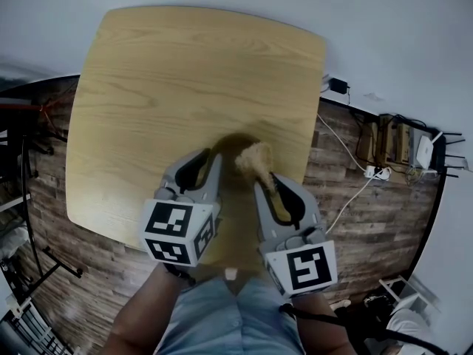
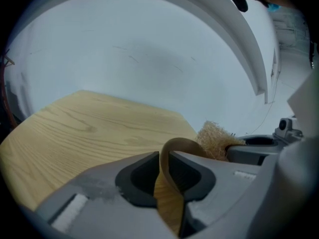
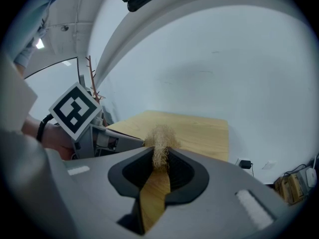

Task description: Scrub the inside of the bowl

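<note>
The bowl [image 1: 235, 198] is a brown, thin-walled one, close in colour to the wood beneath it. It sits near the front edge of the counter [image 1: 185, 72], between the two tools. The left tool [image 1: 209, 157] is clenched on the bowl's rim. In the left gripper view its jaws [image 2: 164, 158] pinch the thin curved wall of the bowl [image 2: 180, 143], one jaw on each face.

The right tool [image 1: 270, 183] is clamped on a pale, fibrous scrubber [image 1: 253, 157]. In the right gripper view the straw-like tuft [image 3: 160, 136] stands up from between the closed jaws [image 3: 159, 158]. From the head view the tuft lies over the far right part of the bowl, but whether it touches the inner wall cannot be told, as the bowl is blurred there. In the left gripper view the scrubber [image 2: 214, 138] shows just beyond the bowl's rim.

The counter is a light wood board with rounded corners, and the rest of its top [image 2: 89, 123] is bare grain. Under it is a dark plank floor [image 1: 369, 228], and behind it a plain white wall [image 1: 384, 21]. To the right, on the floor by the wall, lies a white power strip [image 1: 375, 172] with cables running from it.
</note>
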`<state>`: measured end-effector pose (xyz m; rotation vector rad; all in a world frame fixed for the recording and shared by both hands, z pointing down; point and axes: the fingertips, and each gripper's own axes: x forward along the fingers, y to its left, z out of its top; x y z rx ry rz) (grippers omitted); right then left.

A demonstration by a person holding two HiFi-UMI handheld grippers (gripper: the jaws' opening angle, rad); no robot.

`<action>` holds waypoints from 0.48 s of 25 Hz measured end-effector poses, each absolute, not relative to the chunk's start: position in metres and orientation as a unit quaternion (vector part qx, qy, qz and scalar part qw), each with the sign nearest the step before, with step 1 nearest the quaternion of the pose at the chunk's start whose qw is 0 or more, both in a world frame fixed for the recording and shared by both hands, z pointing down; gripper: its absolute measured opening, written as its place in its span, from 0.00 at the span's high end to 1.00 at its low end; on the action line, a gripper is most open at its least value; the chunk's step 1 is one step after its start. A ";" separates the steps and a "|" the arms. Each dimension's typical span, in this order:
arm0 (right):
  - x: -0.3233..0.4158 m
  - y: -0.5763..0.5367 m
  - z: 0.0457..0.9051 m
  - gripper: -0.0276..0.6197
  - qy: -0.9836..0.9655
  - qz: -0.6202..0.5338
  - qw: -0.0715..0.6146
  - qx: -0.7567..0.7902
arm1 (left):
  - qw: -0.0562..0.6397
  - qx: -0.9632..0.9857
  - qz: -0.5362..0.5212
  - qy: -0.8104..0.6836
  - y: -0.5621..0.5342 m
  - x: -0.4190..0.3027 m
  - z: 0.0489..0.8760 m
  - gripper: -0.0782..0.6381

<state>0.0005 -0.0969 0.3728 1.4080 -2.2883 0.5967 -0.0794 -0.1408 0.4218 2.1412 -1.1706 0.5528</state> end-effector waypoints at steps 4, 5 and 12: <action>0.005 -0.100 0.378 0.84 -0.816 0.212 0.192 0.502 | 0.315 0.812 0.222 -0.438 -0.144 -0.074 0.427 0.83; 0.005 -0.100 0.379 0.84 -0.816 0.212 0.192 0.502 | 0.314 0.812 0.224 -0.437 -0.145 -0.073 0.427 0.84; 0.001 -0.096 0.388 0.84 -0.814 0.221 0.215 0.491 | 0.279 0.819 0.224 -0.449 -0.150 -0.079 0.416 0.84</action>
